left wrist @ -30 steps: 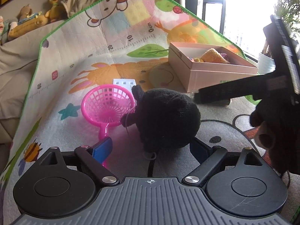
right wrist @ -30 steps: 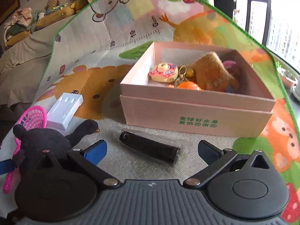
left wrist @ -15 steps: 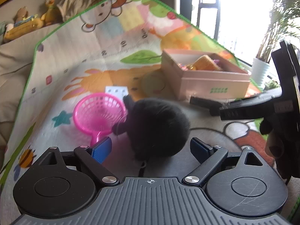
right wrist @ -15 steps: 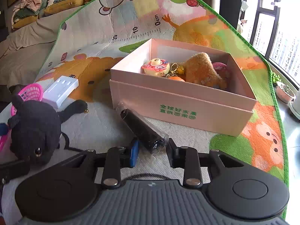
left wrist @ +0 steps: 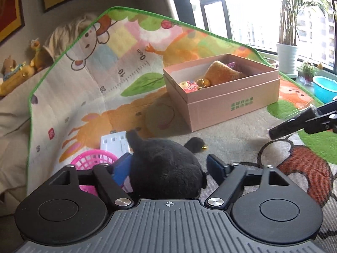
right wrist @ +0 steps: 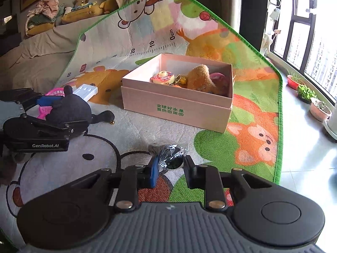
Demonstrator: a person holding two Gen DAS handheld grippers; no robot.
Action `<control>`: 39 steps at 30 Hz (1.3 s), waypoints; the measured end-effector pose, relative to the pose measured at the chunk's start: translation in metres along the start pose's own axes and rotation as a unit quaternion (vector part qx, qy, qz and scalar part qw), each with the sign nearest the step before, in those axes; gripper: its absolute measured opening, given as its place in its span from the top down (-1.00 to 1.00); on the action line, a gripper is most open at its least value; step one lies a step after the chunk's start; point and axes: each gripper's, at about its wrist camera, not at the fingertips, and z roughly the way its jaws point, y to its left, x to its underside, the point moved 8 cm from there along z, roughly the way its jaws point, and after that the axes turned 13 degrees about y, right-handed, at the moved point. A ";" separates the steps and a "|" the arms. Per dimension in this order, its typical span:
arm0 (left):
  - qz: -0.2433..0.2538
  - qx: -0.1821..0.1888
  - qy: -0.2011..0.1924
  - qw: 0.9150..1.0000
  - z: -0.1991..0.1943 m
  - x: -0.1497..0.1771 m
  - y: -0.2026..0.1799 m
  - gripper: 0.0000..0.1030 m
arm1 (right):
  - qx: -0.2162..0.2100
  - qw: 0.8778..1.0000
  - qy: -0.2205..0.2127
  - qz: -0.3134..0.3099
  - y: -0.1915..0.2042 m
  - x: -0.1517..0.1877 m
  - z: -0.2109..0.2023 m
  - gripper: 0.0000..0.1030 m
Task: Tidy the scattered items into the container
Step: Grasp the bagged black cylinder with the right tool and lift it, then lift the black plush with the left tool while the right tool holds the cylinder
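Fuzzy black plush toy (left wrist: 164, 168); matt pink cardboard box (right wrist: 177, 107); woven cloth mat (right wrist: 134, 130).

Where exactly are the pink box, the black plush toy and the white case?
pink box (right wrist: 179, 103), right wrist view, on its front wall above the green print.
black plush toy (left wrist: 164, 164), left wrist view, on its round back.
white case (right wrist: 87, 89), right wrist view, on its top face.

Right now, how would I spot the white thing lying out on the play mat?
Find the pink box on the colourful play mat. Left of it lies the flat white case, behind the black plush toy and beside the pink net scoop. It alone is white, rectangular and hard-edged.
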 end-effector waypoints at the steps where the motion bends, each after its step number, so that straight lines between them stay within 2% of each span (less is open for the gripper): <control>1: 0.000 0.004 0.003 1.000 -0.001 0.000 0.000 -0.37 | 0.002 1.000 -0.003 0.001 -0.001 0.001 -0.002 0.53; 8: 0.006 0.031 0.008 0.999 -0.032 0.008 -0.004 -0.32 | 0.004 0.999 -0.032 0.001 -0.004 0.003 -0.026 0.57; 14: 0.022 0.058 -0.035 0.997 -0.084 -0.001 -0.014 -0.29 | -0.006 0.998 -0.057 -0.002 -0.002 0.001 -0.052 0.62; 16: 0.030 0.065 -0.054 0.996 -0.100 -0.008 -0.019 -0.17 | -0.010 0.998 -0.067 0.001 -0.004 -0.003 -0.061 0.62; 17: 0.032 0.066 -0.063 0.995 -0.106 -0.012 -0.021 0.01 | -0.012 0.997 -0.072 0.003 -0.005 -0.005 -0.064 0.62; 21: 0.042 0.065 -0.090 0.993 -0.116 -0.029 -0.026 0.04 | -0.018 0.996 -0.090 0.010 -0.010 -0.017 -0.077 0.62; 23: 0.047 0.066 -0.082 0.993 -0.113 -0.028 -0.026 0.02 | -0.012 0.995 -0.097 0.012 -0.012 -0.021 -0.081 0.62; 25: 0.053 0.081 -0.066 0.993 -0.108 -0.018 -0.025 -0.48 | -0.012 0.995 -0.095 0.011 -0.013 -0.020 -0.079 0.62; 26: 0.053 0.082 -0.060 0.993 -0.106 -0.010 -0.024 -0.93 | -0.013 0.996 -0.090 0.011 -0.013 -0.019 -0.076 0.62; 31: 0.052 0.048 -0.014 0.997 -0.079 0.032 -0.011 -0.92 | -0.015 0.998 -0.067 0.008 -0.008 -0.012 -0.060 0.62; 35: 0.035 0.069 0.026 0.997 -0.050 0.050 -0.013 -0.92 | -0.023 0.998 -0.056 0.001 -0.002 -0.012 -0.051 0.62; 39: 0.050 0.090 0.049 0.993 -0.045 0.066 -0.026 -0.92 | -0.030 0.999 -0.043 -0.006 0.005 -0.008 -0.043 0.62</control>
